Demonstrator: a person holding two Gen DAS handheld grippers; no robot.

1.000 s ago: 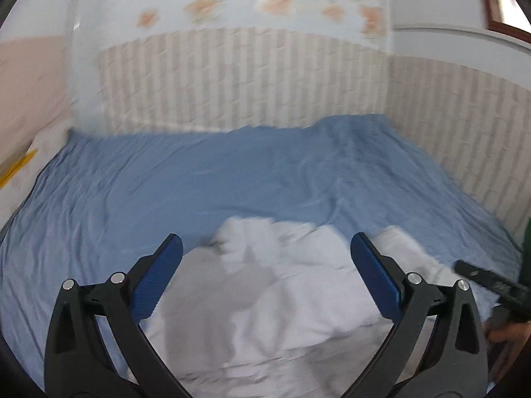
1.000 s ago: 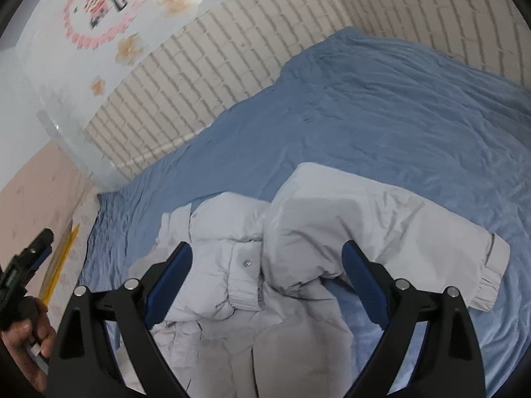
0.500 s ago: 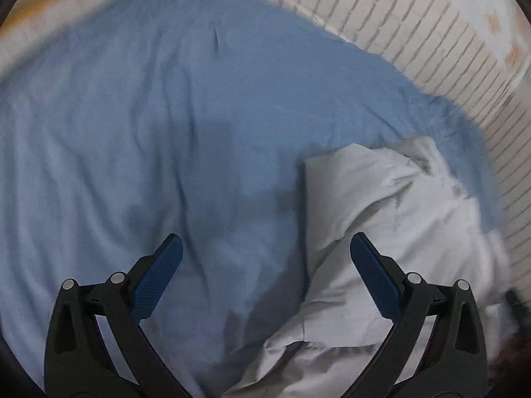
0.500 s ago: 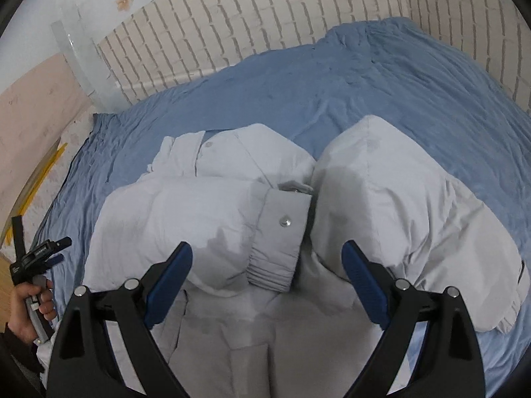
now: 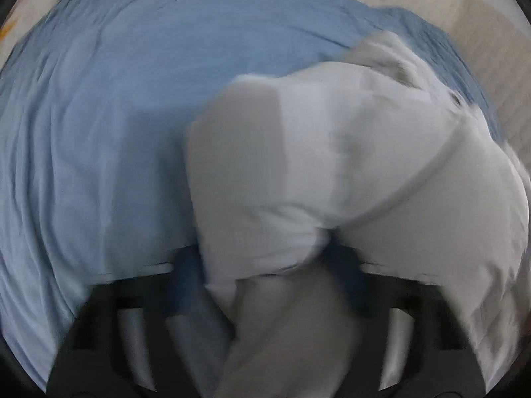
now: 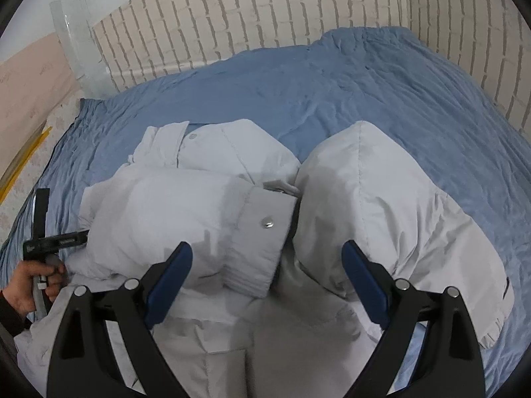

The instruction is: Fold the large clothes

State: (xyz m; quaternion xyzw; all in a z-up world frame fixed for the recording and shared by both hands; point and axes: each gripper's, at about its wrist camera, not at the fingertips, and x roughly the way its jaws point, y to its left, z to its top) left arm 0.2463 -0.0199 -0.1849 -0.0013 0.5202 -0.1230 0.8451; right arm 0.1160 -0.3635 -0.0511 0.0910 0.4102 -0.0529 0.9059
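Observation:
A puffy white jacket (image 6: 381,205) lies on the blue bed sheet (image 6: 332,93) with both sleeves folded in over its chest. One cuff with a metal snap (image 6: 267,222) sits in the middle. My right gripper (image 6: 268,272) hovers open just above that cuff, touching nothing. In the blurred left wrist view, my left gripper (image 5: 270,282) is closing on a bulging fold at the side edge of the jacket (image 5: 332,165), and the fabric fills the gap between its blue pads. The right wrist view shows the left gripper (image 6: 56,242) at the jacket's left side, held by a hand (image 6: 33,282).
The blue sheet (image 5: 116,116) stretches wide and wrinkled beyond the jacket. A white brick-pattern wall (image 6: 265,10) borders the bed at the back and right. A pale floor with a yellow strip (image 6: 30,152) lies off the bed's left edge.
My left gripper dropped down to the jacket's side edge and its jaws narrowed around a fold. The right gripper tilted and shifted over the folded sleeves, then held still, staying open.

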